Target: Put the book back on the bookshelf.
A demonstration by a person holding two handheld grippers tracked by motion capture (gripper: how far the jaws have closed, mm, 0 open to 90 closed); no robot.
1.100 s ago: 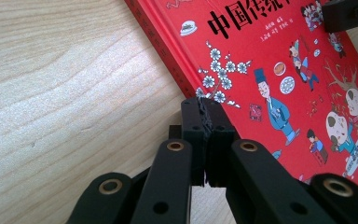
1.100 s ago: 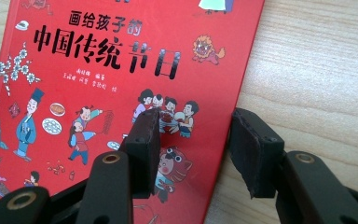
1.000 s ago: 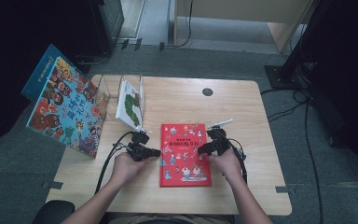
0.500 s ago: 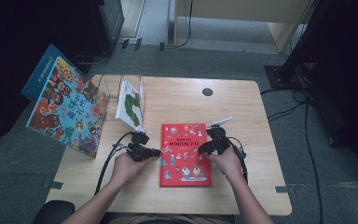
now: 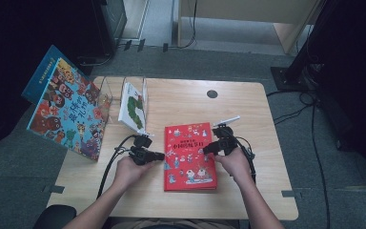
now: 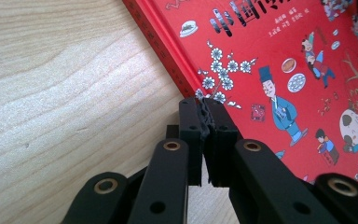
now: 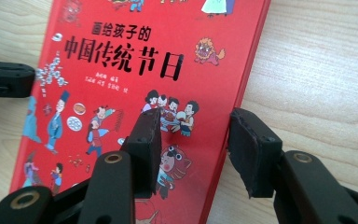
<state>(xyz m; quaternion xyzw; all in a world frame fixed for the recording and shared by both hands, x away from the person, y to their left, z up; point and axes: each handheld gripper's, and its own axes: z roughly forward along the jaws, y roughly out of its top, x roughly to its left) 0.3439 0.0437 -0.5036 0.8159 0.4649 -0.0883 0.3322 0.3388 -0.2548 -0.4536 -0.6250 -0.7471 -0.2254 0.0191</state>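
Each hand carried a matte black, two-jaw plastic gripper: the left gripper [image 5: 161, 156] at lower centre-left of the high view, the right gripper [image 5: 208, 148] just right of centre. Their flat linkage arms bore brass-coloured rivets, and the blocky jaw pads had rough, chipped edges. A black cable [image 5: 108, 168] looped from the left one toward the bottom edge. The forearms were bare, with no sleeves showing.

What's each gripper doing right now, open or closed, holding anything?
Left gripper: closed, holding nothing, tips at the red book's spine edge.
Right gripper: open, straddling the book's other edge.
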